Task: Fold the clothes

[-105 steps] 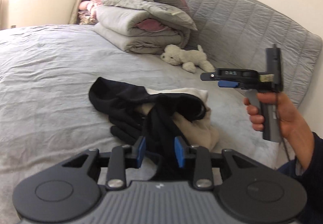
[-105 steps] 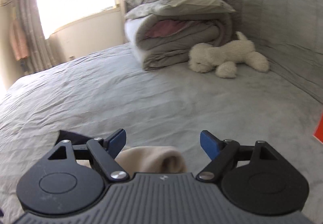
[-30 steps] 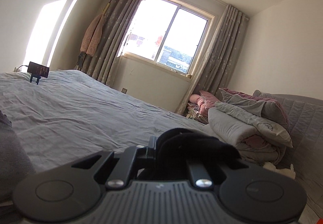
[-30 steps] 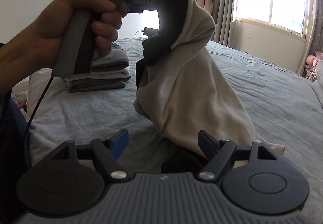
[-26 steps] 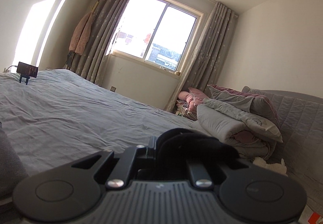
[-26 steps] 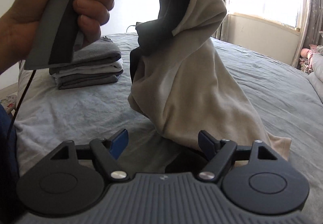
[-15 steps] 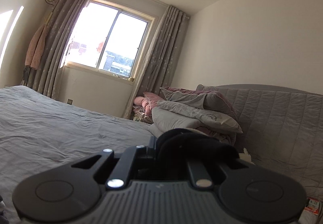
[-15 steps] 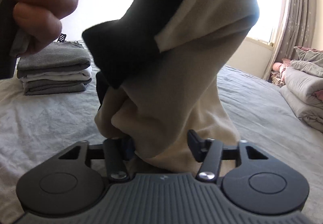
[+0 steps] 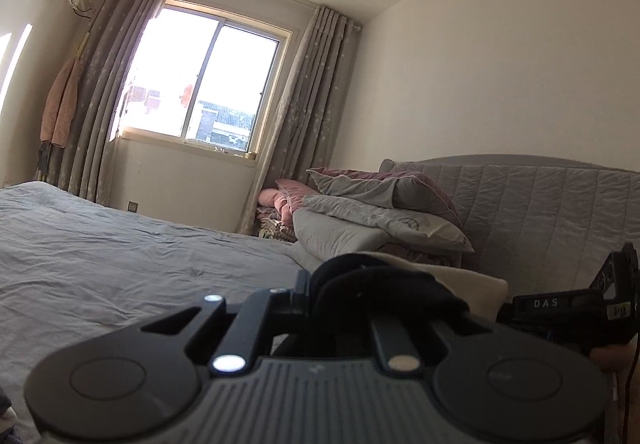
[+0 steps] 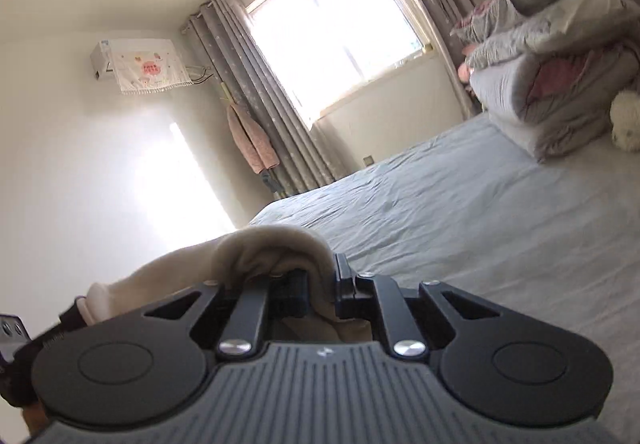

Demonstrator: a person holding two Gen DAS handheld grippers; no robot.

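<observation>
A cream and black garment (image 9: 464, 288) is held up in the air between both grippers. My left gripper (image 9: 340, 308) is shut on its black part (image 9: 380, 286), which bunches over the fingers. My right gripper (image 10: 322, 290) is shut on its cream part (image 10: 272, 244), which folds over the fingers and trails off to the left. The right gripper also shows at the right edge of the left wrist view (image 9: 568, 308), close beside the left one. The hanging lower part of the garment is hidden.
The grey bed (image 9: 120, 260) lies below. Folded grey and pink quilts (image 9: 380, 208) sit against the quilted headboard (image 9: 560, 204), with a white plush toy (image 10: 626, 120) beside them. A window with grey curtains (image 9: 208, 84) is behind the bed.
My right gripper has closed on the cream part of the garment and swung up to face the window. The left gripper has turned right, still holding the black part.
</observation>
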